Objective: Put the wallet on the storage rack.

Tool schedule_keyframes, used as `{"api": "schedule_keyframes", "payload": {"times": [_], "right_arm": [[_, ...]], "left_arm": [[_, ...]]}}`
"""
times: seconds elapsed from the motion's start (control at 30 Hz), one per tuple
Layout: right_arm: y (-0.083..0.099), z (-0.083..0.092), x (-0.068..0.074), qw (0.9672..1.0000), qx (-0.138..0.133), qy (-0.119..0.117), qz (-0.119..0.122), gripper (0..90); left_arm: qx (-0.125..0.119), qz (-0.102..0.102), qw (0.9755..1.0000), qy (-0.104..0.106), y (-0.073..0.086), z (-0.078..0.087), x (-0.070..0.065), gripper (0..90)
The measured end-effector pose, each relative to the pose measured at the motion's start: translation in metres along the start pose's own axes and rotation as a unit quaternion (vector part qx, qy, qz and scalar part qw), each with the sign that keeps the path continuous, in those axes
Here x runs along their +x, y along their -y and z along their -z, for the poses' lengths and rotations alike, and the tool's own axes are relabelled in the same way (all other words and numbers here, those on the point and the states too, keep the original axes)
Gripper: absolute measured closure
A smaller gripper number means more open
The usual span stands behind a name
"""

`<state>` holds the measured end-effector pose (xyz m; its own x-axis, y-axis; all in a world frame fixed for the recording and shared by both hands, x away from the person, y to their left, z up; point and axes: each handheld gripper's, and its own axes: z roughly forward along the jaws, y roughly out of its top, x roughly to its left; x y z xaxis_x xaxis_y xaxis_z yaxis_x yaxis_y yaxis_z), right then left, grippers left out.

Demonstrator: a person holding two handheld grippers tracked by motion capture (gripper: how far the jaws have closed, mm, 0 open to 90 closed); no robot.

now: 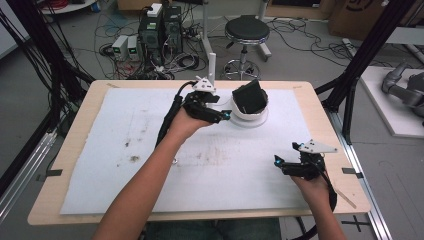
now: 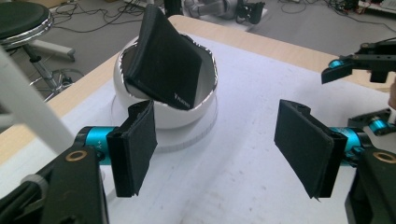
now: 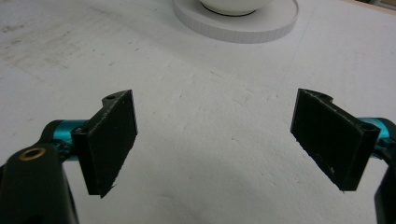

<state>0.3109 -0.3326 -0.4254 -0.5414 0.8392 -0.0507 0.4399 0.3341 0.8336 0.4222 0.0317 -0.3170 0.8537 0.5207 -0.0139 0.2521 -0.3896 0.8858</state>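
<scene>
high view: the left tool (image 1: 227, 116) hovers just beside the white bowl (image 1: 248, 114), which sits on a round white base (image 1: 260, 121) at the far middle of the white-covered surface (image 1: 100, 150). a black folded cloth (image 1: 249, 97) stands tilted in the bowl. the right tool (image 1: 276, 162) is well apart, near the person's edge.

left gripper view: the left tool (image 2: 224, 149) has its jaws wide apart, holding nothing; the bowl (image 2: 163, 116) and cloth (image 2: 163, 70) lie just ahead, toward its left jaw.

right gripper view: the right tool (image 3: 233, 144) has its jaws wide apart above bare white cover; the base (image 3: 236, 23) lies far ahead.
</scene>
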Motion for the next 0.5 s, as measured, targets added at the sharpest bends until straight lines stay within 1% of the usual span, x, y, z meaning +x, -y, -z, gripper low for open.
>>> {"api": "schedule_keyframes", "payload": {"times": [0.03,0.07,0.2,0.27,0.33,0.43,0.47,0.5], "right_arm": [[-0.001,0.0,0.001,1.0,0.001,0.0,0.001,14.7],[-0.001,0.0,0.001,1.0,0.001,0.0,0.001,14.7],[-0.002,-0.001,0.004,1.0,0.0,-0.002,0.007,14.7],[-0.003,-0.002,0.003,1.0,-0.002,-0.002,0.008,14.7],[-0.003,-0.004,0.004,1.0,0.0,-0.004,0.003,14.7],[-0.003,-0.005,0.004,1.0,0.002,-0.006,0.006,14.7],[-0.004,-0.006,0.005,1.0,0.001,-0.007,0.005,14.7],[-0.004,-0.006,0.005,1.0,0.001,-0.007,0.007,14.7]], "left_arm": [[-0.005,0.005,1.0,0.0,0.006,0.008,0.001,29.4],[-0.005,0.005,1.0,0.0,0.006,0.008,0.001,29.1],[-0.007,0.013,0.9999,-0.005,0.018,0.021,0.003,28.1],[-0.009,0.022,0.9997,-0.006,0.024,0.027,0.003,27.8],[-0.012,0.022,0.9997,-0.007,0.03,0.034,0.003,26.8],[-0.016,0.022,0.9996,-0.011,0.042,0.044,0.003,25.5],[-0.018,0.026,0.9994,-0.014,0.046,0.047,0.003,25.4],[-0.026,0.033,0.9991,-0.012,0.051,0.051,0.005,25.4]]}}
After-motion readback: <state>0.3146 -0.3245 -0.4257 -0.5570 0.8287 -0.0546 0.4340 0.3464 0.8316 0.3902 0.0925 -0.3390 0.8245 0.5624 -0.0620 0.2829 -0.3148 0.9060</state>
